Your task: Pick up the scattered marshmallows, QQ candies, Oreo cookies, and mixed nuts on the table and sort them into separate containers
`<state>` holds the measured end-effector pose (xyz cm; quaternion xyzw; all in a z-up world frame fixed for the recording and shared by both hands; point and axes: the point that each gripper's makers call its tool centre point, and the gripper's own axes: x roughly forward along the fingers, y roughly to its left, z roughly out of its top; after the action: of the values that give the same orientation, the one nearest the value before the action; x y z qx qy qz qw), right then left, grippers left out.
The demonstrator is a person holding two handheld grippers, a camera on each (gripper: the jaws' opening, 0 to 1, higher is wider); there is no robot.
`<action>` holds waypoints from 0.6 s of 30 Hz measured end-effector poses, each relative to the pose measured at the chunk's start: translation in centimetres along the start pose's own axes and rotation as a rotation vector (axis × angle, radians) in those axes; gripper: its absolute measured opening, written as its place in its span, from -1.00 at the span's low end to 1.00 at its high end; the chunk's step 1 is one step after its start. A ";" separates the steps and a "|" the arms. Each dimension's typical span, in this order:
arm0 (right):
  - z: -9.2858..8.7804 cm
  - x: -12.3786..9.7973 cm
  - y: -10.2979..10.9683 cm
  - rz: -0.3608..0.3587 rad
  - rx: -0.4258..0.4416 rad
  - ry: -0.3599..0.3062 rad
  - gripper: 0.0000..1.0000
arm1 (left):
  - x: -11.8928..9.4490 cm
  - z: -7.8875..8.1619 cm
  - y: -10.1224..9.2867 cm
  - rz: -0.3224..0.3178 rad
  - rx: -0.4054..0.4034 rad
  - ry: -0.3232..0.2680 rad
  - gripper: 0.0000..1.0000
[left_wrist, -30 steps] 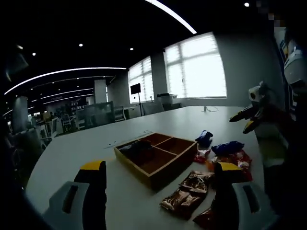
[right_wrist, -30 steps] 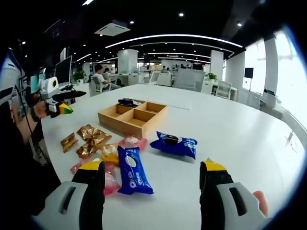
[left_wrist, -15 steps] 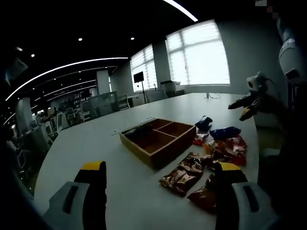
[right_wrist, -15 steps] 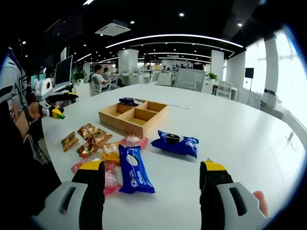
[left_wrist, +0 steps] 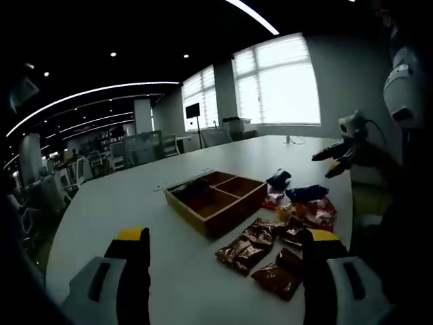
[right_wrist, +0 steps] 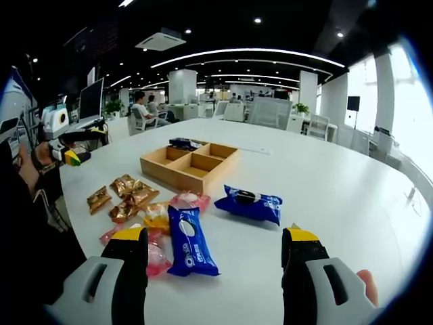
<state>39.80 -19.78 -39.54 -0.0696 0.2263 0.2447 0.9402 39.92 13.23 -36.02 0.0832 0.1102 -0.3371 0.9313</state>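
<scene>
Wooden tray [right_wrist: 189, 164], packets [right_wrist: 187, 238] beside, perhaps touching

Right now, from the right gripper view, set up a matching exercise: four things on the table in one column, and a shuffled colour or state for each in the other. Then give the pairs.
Things:
1. wooden tray
2. Oreo packs
3. nut packets
4. right gripper

Descriptions:
A. blue wrappers, two of them, lying flat on the table
B. open, holding nothing, yellow tips on its jaws
C. split into compartments, a dark packet in the far one
D. shiny golden-brown, clustered beside the tray

Pairs: 1-C, 2-A, 3-D, 4-B
</scene>
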 end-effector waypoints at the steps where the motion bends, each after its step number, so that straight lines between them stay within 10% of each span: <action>1: 0.0 0.0 0.0 0.000 -0.001 0.001 0.53 | 0.0 -0.1 0.0 -0.001 0.000 0.001 0.94; 18: 0.2 0.1 0.6 0.005 -0.012 0.003 0.53 | -0.7 -0.9 -0.3 0.002 0.009 0.021 0.94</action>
<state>39.63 -19.14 -39.35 -0.0749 0.2265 0.2484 0.9388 39.09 13.64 -36.77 0.0912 0.1181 -0.3359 0.9300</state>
